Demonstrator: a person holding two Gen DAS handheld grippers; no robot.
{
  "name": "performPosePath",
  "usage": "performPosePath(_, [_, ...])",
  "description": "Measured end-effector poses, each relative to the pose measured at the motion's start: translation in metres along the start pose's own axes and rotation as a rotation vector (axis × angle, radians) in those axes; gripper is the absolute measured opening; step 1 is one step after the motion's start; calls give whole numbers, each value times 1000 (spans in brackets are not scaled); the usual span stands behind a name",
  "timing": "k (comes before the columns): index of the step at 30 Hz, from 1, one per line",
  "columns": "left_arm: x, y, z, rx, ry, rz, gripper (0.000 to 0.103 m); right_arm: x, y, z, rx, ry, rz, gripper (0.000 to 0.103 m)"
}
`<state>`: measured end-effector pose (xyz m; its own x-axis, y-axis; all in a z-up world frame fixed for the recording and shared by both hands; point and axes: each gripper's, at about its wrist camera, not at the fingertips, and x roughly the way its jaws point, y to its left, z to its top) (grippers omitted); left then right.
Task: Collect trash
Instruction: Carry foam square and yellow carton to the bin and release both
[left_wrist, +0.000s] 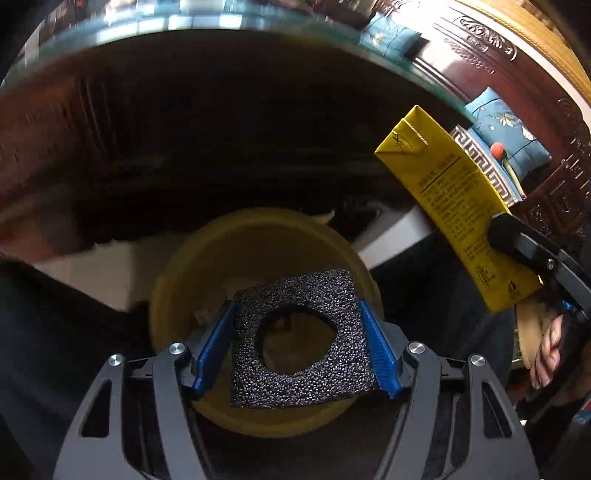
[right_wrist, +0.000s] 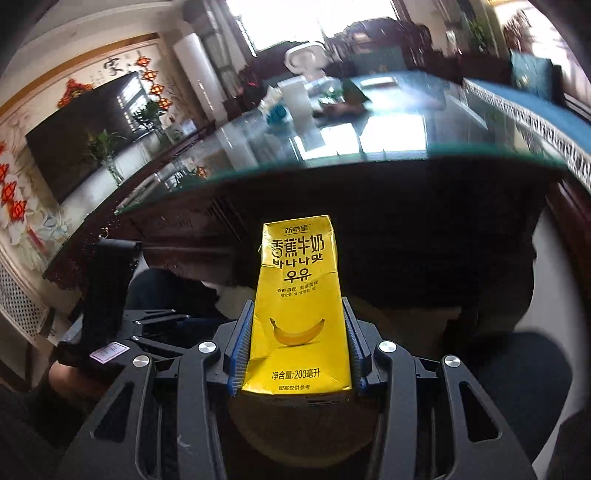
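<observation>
Glass, greenish at the rim, over dark carved wood: the surface (right_wrist: 424, 140), well above both loads and no part of the drop. Below, a round yellow bin (left_wrist: 207, 266), smooth plastic, mouth up, directly under the left tool (left_wrist: 297, 345). Left tool clamped narrow on a foam square (left_wrist: 295, 376), black, speckled, coarse-pored, with a round hole cut through the middle; blue ribbed pads (left_wrist: 378, 350) pressing its two side edges. Soft and light by the look of it, likely to drift or cling on release, so best lowered close to the rim, then freed with a full, quick opening. Right tool (right_wrist: 297, 345) closed on a yellow carton (right_wrist: 299, 302), glossy printed card, tall box shape, banana picture on the front, creased and dented near the top and lower left, so probably empty. Seen from the left wrist, carton (left_wrist: 454, 206) held tilted, up and right of the bin, not yet over it. Needs bringing across to the mouth centre first, foam out of the way, then dropped end-down to avoid catching the rim.
</observation>
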<state>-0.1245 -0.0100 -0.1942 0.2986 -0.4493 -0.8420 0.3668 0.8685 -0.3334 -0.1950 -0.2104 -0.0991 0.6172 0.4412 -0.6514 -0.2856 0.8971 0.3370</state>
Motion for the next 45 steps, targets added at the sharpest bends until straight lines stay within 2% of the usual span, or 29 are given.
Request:
performPosePath(3, [12,-5,-4,28,25,-10,72,3,-4,-10,15,18,-11,43])
performPosePath(4, [14,-6,-3,34,28,-12,82,4,-4,-10,18,23,-11,43])
performPosePath(8, [17,-6,-2,45,34,-3,88,10,-4,-15,19,40,-12,43])
performPosePath(21, [9,9,2,19,10,111,88,19,7,-19,-10,75,19,43])
performPosePath(26, [-11,21,7,15,-51,194,90,24,6,-24,-13,102,14,43])
performPosePath(31, [-25,36,11,-23,-85,219,90,34,4,-30,-9,140,15,44])
performPosePath(33, [-25,40,11,-34,-86,218,90,38,1,-31,15,145,14,70])
performPosePath(34, [-25,40,11,-38,-84,215,90,39,0,-31,25,144,8,79])
performPosePath(38, [-21,38,10,-27,-72,207,90,42,2,-29,12,148,1,70])
performPosePath(45, [-14,32,9,-10,-57,196,90,44,5,-31,-1,163,14,67])
